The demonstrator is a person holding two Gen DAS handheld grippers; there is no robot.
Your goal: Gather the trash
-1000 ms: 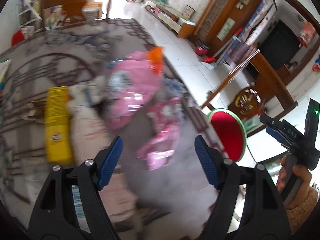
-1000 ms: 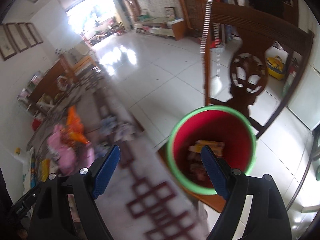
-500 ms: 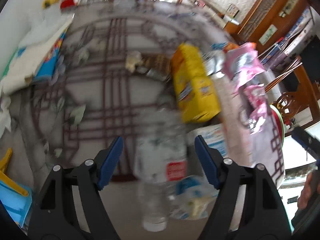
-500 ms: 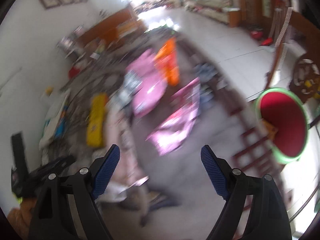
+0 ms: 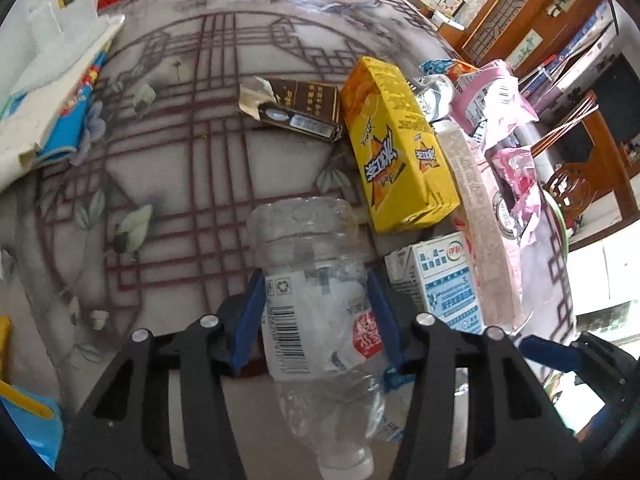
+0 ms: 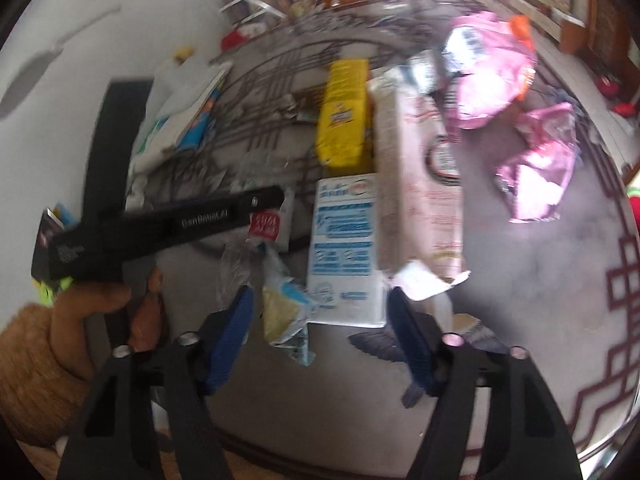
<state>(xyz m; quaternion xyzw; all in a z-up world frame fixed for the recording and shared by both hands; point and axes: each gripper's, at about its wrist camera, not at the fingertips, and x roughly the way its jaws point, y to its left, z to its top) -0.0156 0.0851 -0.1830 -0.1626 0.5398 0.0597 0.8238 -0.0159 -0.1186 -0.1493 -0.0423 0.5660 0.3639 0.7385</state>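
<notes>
A crushed clear plastic bottle (image 5: 320,320) is pinched between the blue pads (image 5: 252,320) of the left gripper (image 5: 316,320) — white label with a barcode and a red patch, walls dented, neck end pointed back toward the camera. It's gripped around the label, with the base sticking out past the fingertips over the patterned table (image 5: 180,168).

Just beyond the bottle, a yellow box (image 5: 396,144) is seen lying flat, with a dark brown box (image 5: 296,108) touching its far left corner. One blue-and-white milk carton (image 5: 444,280) sits just right of the bottle, and a long pale pink box (image 5: 484,216) runs alongside that. Pink wrappers (image 5: 500,96) are piled at the far right; two can be counted in the right wrist view, though it's blurry there.

The right gripper (image 6: 320,332) is spread wide with nothing between its fingers, held over the near end of the same milk carton (image 6: 346,248) and a crumpled yellowish wrapper (image 6: 284,312). The left hand (image 6: 92,304) can be made out at the left of that view, wrapped round the black tool handle. A sliver of a green-rimmed red bin (image 6: 634,196) is visible at the right edge, off the table.
</notes>
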